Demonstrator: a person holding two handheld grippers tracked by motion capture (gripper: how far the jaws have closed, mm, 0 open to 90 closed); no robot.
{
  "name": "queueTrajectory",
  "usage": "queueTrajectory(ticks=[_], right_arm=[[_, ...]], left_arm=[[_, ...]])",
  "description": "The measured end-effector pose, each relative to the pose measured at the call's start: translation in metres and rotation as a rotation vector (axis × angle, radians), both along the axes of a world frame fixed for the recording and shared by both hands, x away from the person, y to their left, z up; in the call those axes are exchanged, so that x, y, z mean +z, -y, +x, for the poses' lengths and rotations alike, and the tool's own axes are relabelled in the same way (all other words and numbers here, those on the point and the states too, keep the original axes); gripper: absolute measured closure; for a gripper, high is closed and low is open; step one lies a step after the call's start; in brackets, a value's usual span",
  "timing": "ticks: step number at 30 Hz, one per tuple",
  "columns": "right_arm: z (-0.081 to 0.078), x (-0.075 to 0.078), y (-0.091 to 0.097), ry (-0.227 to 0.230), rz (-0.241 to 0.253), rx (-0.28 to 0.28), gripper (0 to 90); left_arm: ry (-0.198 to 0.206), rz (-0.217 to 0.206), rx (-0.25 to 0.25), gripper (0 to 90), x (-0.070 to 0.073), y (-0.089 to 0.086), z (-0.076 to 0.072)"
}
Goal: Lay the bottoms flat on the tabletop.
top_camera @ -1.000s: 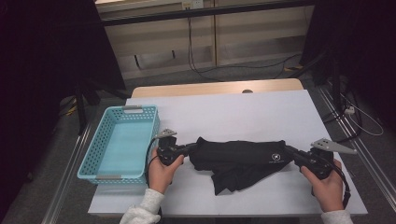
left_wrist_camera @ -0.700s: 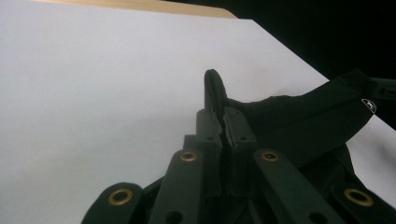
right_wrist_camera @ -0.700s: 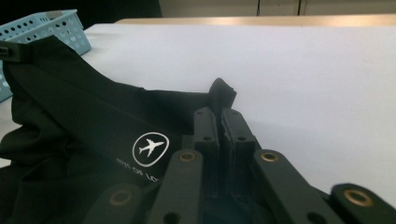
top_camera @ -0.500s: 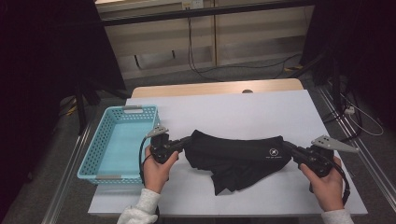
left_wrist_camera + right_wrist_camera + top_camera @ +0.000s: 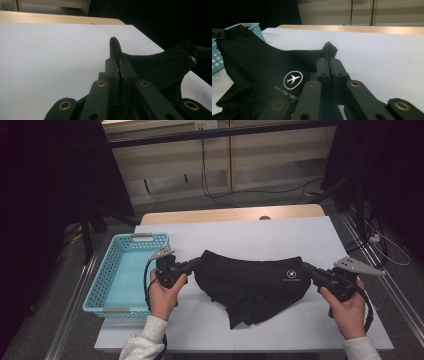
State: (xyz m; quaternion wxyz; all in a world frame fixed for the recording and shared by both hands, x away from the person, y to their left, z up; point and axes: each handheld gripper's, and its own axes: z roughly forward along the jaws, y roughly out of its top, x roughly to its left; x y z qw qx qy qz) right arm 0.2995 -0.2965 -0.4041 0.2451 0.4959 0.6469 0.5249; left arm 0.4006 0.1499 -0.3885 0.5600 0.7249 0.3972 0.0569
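Garment (image 5: 250, 285) raised, stretched between both fingers (image 5: 115, 75)

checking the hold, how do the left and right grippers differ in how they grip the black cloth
The left gripper pinches the plain end of the black cloth, next to the blue basket. The right gripper pinches the end bearing the white plane logo, away from the basket. Both are shut on the cloth's edge, stretching it between them.

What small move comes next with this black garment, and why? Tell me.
Probably keep lifting it and carry it left toward the blue basket. The left gripper and right gripper each pinch one end of the black garment, whose lower folds sag onto the table.
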Motion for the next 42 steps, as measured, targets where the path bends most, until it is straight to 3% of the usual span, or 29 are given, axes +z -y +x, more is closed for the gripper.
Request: queueTrajectory(ticks=[11,19,32,38,42], right_arm=[[0.015,0.012,-0.005,0.006,-0.030,-0.005,87.5],[0.023,0.019,-0.004,0.017,-0.032,-0.007,87.6],[0.029,0.012,-0.003,0.011,-0.061,-0.004,87.7],[0.040,0.011,-0.004,0.003,-0.064,-0.002,87.6],[0.053,0.017,-0.005,-0.007,-0.081,0.017,87.6]], left_arm=[[-0.011,0.006,0.012,86.5,0.008,0.000,0.010],[0.003,0.009,0.024,86.6,0.019,0.003,0.018],[-0.034,0.022,0.025,86.7,0.012,0.008,0.025],[-0.067,0.027,0.033,86.7,0.015,0.007,0.038],[-0.090,0.025,0.040,86.7,0.022,0.007,0.055]])
